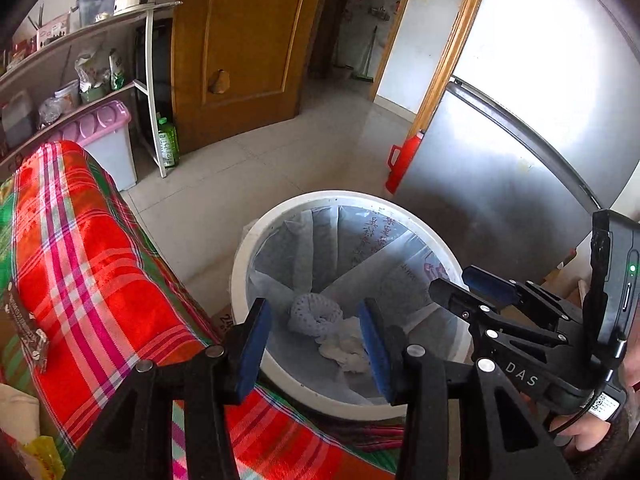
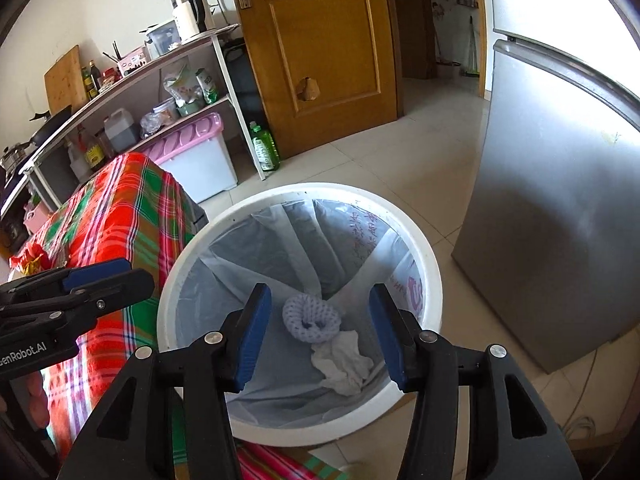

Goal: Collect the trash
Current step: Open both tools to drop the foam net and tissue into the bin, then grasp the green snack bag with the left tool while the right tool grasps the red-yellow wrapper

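Observation:
A white round bin with a clear bag liner stands on the floor beside the table. In it lie a white foam net sleeve and a crumpled white tissue. My left gripper is open and empty, over the bin's near rim. My right gripper is open and empty, above the bin's mouth. The right gripper also shows in the left wrist view; the left gripper shows at the left in the right wrist view.
A table under a red, green and pink plaid cloth stands left of the bin, with wrappers on it. A grey fridge stands right. A shelf unit, a pink-lidded box and a wooden door lie behind.

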Demonstrator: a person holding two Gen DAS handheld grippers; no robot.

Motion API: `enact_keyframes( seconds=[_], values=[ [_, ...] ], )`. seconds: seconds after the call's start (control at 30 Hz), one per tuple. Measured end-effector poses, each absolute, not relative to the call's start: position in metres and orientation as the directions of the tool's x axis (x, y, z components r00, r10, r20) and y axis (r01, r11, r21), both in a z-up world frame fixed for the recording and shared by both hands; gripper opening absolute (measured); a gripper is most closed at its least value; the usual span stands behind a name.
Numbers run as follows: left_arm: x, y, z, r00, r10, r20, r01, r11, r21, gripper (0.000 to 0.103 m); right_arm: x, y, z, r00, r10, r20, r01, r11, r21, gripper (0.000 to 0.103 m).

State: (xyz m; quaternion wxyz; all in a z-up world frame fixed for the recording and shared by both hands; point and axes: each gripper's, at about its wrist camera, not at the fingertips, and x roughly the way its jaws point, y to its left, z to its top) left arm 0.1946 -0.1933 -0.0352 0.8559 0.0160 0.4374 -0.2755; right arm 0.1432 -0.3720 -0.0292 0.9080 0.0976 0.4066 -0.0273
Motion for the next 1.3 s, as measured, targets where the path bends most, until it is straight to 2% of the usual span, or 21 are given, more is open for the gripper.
enact_keyframes(
  seconds=[0.23,0.53,0.63,0.9,1.03,1.13,1.3],
  values=[
    [0.175,-0.171,-0.013,0.52,-0.457,-0.721,0.47,0.859,-0.206,0.052,0.124,-0.356,-0.001,0.719,0.034,-0.694,0.1,0.984,0.151,0.052],
    [0.142,-0.115,0.018,0.636,-0.389,-0.667,0.397,0.905,-0.15,0.056,0.109,-0.311,0.032,0.767,0.136,-0.627,-0.018,0.981,0.191,0.052],
    [0.134,-0.092,0.024,0.644,-0.393,-0.656,0.37,0.911,-0.183,0.056,0.105,-0.29,0.038,0.771,0.177,-0.611,-0.069,0.978,0.197,0.052],
    [0.11,-0.031,0.03,0.709,-0.288,-0.644,0.248,0.956,-0.154,0.056,0.107,-0.237,0.038,0.739,0.295,-0.606,-0.188,0.954,0.234,0.052],
    [0.096,0.006,0.031,0.74,-0.224,-0.635,0.162,0.975,-0.155,0.06,0.108,-0.208,0.035,0.71,0.353,-0.61,-0.257,0.936,0.242,0.052],
    [0.089,0.028,0.034,0.765,-0.168,-0.622,0.104,0.985,-0.138,0.066,0.112,-0.19,0.029,0.678,0.394,-0.621,-0.305,0.919,0.25,0.057],
    [0.083,0.067,0.028,0.762,-0.115,-0.637,0.028,0.989,-0.146,0.067,0.116,-0.163,0.022,0.635,0.46,-0.621,-0.365,0.887,0.284,0.06]
  ],
)
